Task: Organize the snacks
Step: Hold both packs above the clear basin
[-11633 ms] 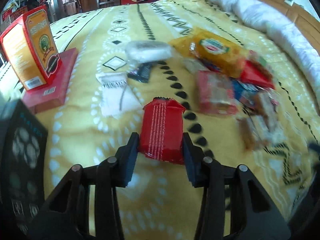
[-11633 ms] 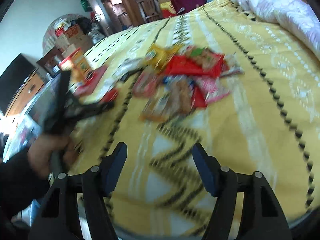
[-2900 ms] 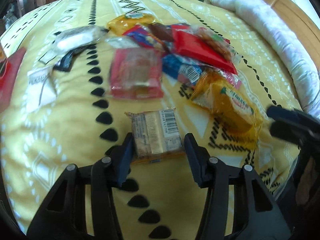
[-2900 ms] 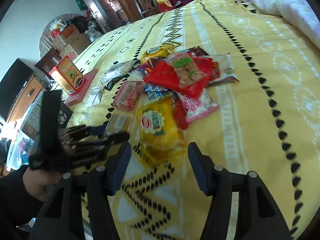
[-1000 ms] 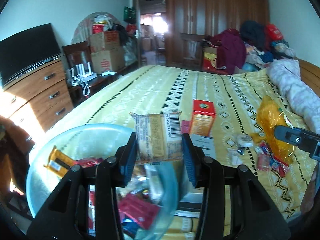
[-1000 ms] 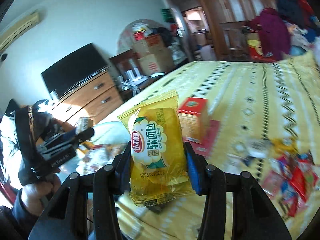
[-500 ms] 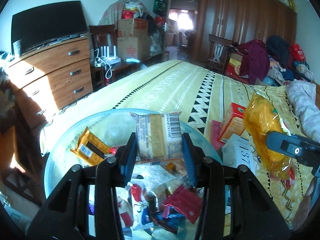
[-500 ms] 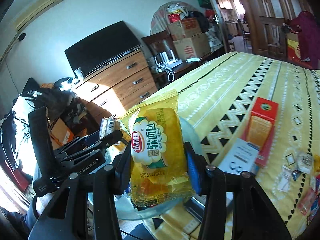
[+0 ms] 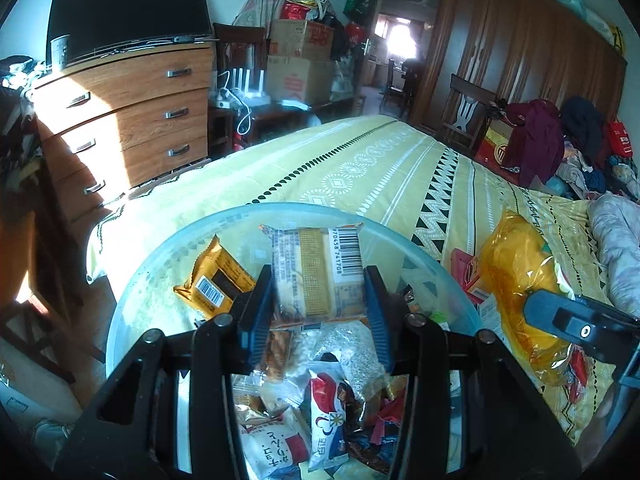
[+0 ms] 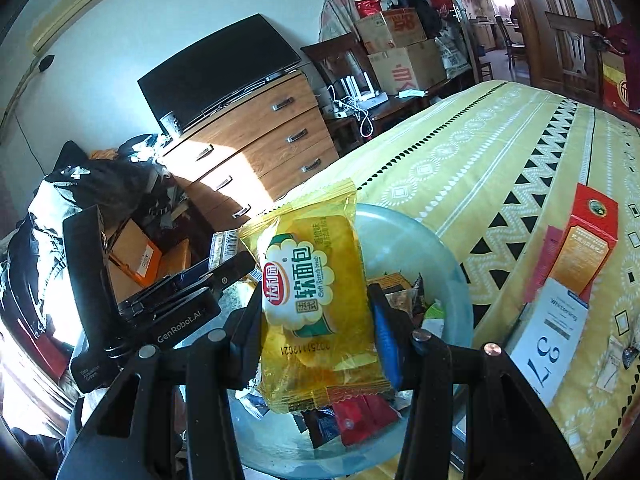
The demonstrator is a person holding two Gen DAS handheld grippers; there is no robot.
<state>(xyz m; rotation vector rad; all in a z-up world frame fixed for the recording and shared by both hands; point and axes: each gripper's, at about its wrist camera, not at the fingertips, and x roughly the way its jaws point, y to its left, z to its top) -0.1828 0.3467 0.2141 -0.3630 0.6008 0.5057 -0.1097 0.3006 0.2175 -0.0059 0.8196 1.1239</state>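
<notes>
My left gripper (image 9: 320, 286) is shut on a beige wrapped cake (image 9: 316, 264) with a barcode, held over a pale translucent bowl (image 9: 132, 300) full of several snack packs. An orange packet (image 9: 212, 280) leans on the bowl's inner wall. My right gripper (image 10: 316, 312) is shut on a yellow soft-bread pack (image 10: 316, 292), above the same bowl (image 10: 424, 248). In the left wrist view that yellow pack (image 9: 516, 276) and the right gripper (image 9: 576, 324) hang just right of the bowl. The left gripper (image 10: 224, 270) shows at the left of the right wrist view.
The bowl stands at the corner of a bed with a yellow patterned cover (image 9: 360, 168). A red-orange box (image 10: 588, 240) and a white card marked 37 (image 10: 548, 344) stand right of the bowl. A wooden dresser (image 9: 128, 120) with a TV stands beyond the bed.
Both grippers have swung from the bed toward the bowl with their packs. The bowl now fills the lower part of both views, and the yellow pack has come over its rim.
</notes>
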